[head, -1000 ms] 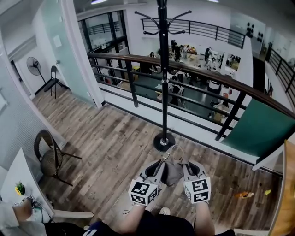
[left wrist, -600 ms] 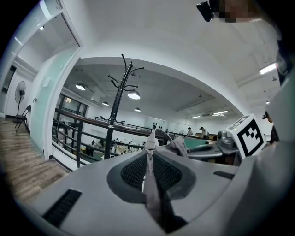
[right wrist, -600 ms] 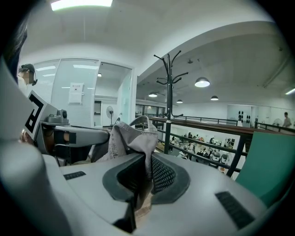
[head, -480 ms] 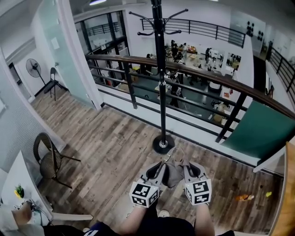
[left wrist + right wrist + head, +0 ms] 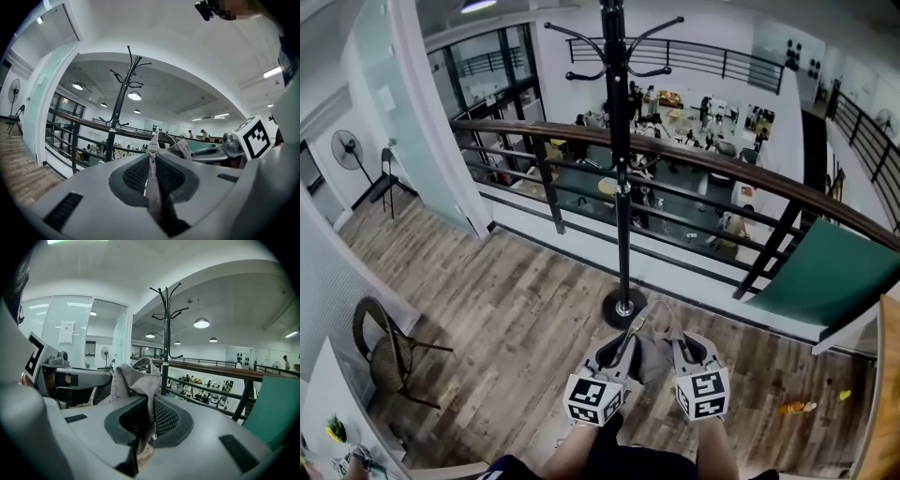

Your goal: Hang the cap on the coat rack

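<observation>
A grey fabric cap (image 5: 652, 349) hangs between my two grippers, low in the head view. My left gripper (image 5: 620, 343) is shut on its left edge; the cloth (image 5: 153, 178) runs pinched between the dark pads. My right gripper (image 5: 679, 343) is shut on the cap's right side, where the bunched fabric (image 5: 138, 381) rises out of the jaws. The black coat rack (image 5: 619, 159) stands upright just beyond the grippers, its round base (image 5: 623, 307) on the wooden floor and its curved hooks (image 5: 609, 58) at the top. The rack (image 5: 119, 101) also shows ahead in the left gripper view, and the rack (image 5: 167, 324) in the right gripper view.
A dark railing with a wooden handrail (image 5: 722, 164) runs behind the rack, above an open lower floor. A green panel (image 5: 820, 277) leans at the right. A round chair (image 5: 384, 339) stands at the left, near a white table corner (image 5: 323, 412). Glass wall at far left.
The head view has shifted: the coat rack's base lies slightly closer and further left, and its hooks sit higher in view. Both grippers still hold the cap the same way.
</observation>
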Tool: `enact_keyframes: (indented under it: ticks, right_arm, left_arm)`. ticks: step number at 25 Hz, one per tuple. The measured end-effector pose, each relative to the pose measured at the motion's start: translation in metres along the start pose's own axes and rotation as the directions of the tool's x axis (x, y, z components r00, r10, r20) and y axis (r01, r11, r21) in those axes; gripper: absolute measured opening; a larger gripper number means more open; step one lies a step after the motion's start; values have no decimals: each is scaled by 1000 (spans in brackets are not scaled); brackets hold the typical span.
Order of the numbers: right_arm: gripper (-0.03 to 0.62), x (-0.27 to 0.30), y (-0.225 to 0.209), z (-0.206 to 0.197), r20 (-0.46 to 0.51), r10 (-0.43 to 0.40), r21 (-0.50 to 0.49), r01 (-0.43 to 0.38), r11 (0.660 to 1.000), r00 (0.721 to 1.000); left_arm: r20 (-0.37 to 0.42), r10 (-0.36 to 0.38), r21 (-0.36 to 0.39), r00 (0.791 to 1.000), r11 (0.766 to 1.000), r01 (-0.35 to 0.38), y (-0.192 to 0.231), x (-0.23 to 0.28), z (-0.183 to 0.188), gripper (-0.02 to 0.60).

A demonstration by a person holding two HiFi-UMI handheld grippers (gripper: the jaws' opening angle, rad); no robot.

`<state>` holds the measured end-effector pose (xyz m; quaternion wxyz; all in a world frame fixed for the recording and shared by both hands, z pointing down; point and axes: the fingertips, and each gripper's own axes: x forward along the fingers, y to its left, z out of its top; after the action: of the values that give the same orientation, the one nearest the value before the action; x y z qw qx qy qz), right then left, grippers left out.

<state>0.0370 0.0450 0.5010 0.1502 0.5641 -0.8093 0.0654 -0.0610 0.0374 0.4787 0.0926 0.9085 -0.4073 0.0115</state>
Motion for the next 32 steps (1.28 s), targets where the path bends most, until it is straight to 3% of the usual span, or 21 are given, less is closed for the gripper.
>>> enact_keyframes:
  ticks: [8,16,28,32]
  right_arm:
    - [29,93,-17,35,-4,-37,25,37,999,999]
    - [29,150,-34,57,-14,-101,22,101,995,995]
    - [29,176,-60,64,-5,-144,54,144,988,990]
    - [29,178,-88,86,42,-146,41,144,989,988]
  left_arm:
    - [5,-61,18,998,998,61,80,66,27,41]
    - [6,-124,41,992,991,124,123,112,47,41]
    - [1,-164,37,987,986,164,135,151,53,41]
    - [15,-132,23,991,991,132,131,175,72,41]
